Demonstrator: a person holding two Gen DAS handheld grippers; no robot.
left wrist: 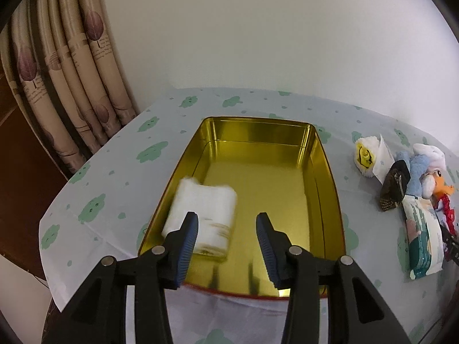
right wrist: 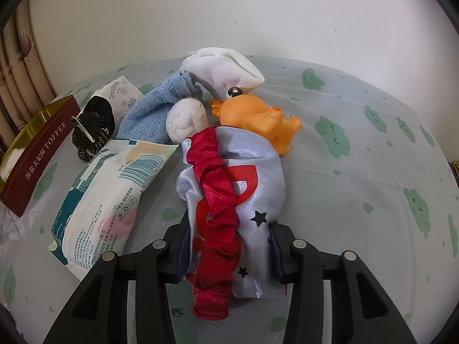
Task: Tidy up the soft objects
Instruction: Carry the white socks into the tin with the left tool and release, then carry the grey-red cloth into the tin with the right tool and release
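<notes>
A gold tin box (left wrist: 321,154) stands open on the table. A white pack of cotton pads (left wrist: 205,215) lies in its near left corner, blurred. My left gripper (left wrist: 226,246) is open above the tin's near end, its left finger in front of the pack. My right gripper (right wrist: 228,246) is shut on a doll (right wrist: 235,183) with an orange face, white hat and silver-and-red satin dress, lying on the table. The doll also shows in the left wrist view (left wrist: 433,177).
Left of the doll lie a wet-wipes pack (right wrist: 100,195), a blue towel (right wrist: 155,114), a black hair clip (right wrist: 91,129) and a tissue pack (right wrist: 120,94). A white rolled towel (left wrist: 367,157) lies right of the tin. Curtains (left wrist: 71,86) hang beyond the table's left edge.
</notes>
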